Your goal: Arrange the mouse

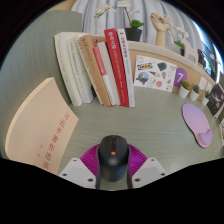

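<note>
A black computer mouse (113, 157) with an orange mark on its wheel sits between my two fingers, its tail end toward the camera. The magenta pads (90, 156) press against its left and right sides, so my gripper (113, 168) is shut on the mouse. The grey-green desk (150, 125) lies below it; I cannot tell whether the mouse touches the desk. A lilac mouse pad with a wrist rest (198, 122) lies beyond the fingers to the right.
A row of upright books (100, 68) stands straight ahead. A tan book (45, 122) lies flat to the left. Behind, a wooden ledge with stickers (150, 73) carries a potted plant (135, 28) and a wooden hand model (160, 25).
</note>
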The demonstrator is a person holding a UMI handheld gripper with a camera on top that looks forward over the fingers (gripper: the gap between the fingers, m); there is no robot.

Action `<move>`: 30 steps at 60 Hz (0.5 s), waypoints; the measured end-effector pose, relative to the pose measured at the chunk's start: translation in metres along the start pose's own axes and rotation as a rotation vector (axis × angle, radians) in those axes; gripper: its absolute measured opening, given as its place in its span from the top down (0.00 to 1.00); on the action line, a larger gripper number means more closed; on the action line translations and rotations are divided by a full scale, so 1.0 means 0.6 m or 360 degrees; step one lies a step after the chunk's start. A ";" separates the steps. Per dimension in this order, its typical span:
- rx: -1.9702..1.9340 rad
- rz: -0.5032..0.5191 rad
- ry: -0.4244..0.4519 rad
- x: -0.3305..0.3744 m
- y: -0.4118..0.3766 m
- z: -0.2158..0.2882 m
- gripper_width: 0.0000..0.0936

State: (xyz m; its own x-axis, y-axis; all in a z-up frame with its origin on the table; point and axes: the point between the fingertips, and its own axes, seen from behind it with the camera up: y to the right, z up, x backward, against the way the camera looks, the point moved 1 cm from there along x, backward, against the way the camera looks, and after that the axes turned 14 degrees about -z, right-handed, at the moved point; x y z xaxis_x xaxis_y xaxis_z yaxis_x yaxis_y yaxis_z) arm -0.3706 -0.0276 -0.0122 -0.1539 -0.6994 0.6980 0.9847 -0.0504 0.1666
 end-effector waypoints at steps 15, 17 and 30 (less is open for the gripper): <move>0.0136 0.0145 -0.0071 0.025 0.005 0.028 0.62; 0.0156 0.0146 -0.0023 0.038 0.020 0.051 0.62; 0.0079 0.0069 0.0404 0.141 0.229 0.284 0.62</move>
State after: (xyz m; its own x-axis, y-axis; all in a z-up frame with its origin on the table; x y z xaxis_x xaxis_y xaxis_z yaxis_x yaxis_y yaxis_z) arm -0.2623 0.0278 0.1884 -0.0800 -0.8569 0.5092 0.9838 0.0142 0.1785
